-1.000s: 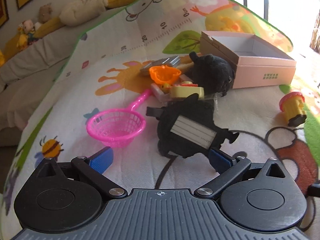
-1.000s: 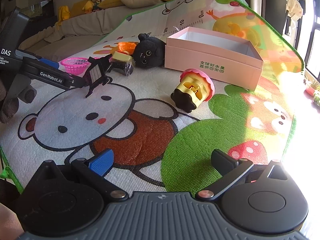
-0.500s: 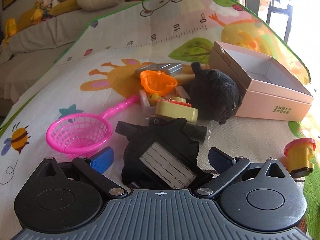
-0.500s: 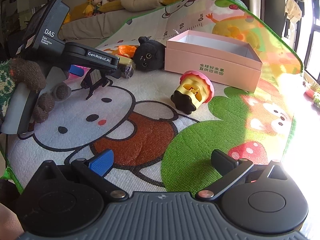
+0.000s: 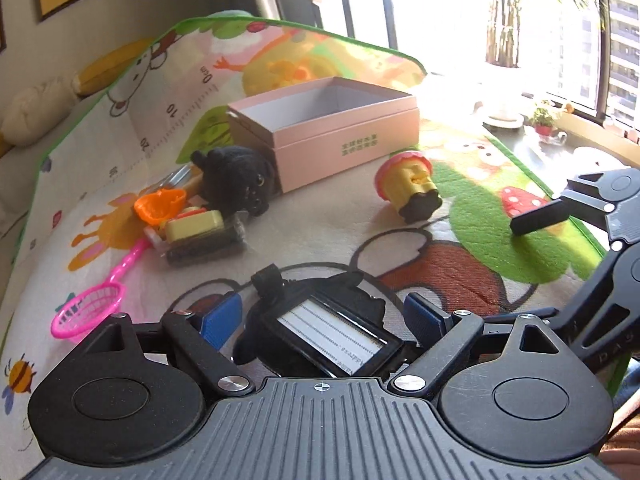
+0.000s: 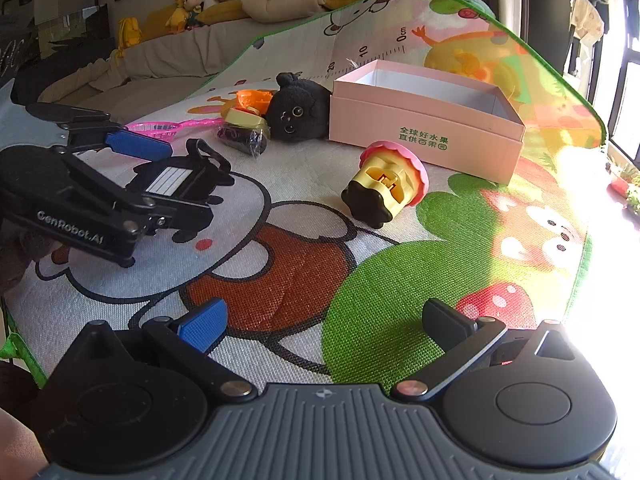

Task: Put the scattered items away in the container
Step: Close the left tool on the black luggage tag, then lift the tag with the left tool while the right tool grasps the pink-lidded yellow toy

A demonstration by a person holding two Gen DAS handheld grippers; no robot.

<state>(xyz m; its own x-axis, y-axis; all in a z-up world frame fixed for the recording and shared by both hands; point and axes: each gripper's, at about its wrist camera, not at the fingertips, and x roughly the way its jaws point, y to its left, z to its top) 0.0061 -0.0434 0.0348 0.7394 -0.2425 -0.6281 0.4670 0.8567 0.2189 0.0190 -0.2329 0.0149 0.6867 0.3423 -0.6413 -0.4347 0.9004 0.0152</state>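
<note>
My left gripper (image 5: 320, 312) has its fingers on either side of a black luggage tag (image 5: 324, 324) with a white label, just over the play mat; it also shows in the right wrist view (image 6: 176, 176). The open pink box (image 5: 332, 128) stands at the back, also in the right wrist view (image 6: 428, 120). A black plush cat (image 5: 236, 178) leans on the box's left side. A yellow and pink cupcake toy (image 5: 408, 186) lies on its side in front of the box. My right gripper (image 6: 324, 324) is open and empty near the mat's front.
An orange cup (image 5: 160, 204), a yellow toy (image 5: 194, 226) on a dark packet (image 5: 208, 244) and a pink net scoop (image 5: 88, 316) lie left of the cat. A sofa with stuffed toys (image 6: 192, 4) is behind. The mat's edge and a bright window are at right.
My left gripper has swung right with the luggage tag between its fingers, away from the toy pile and toward the box and cupcake toy. The right gripper has held still.
</note>
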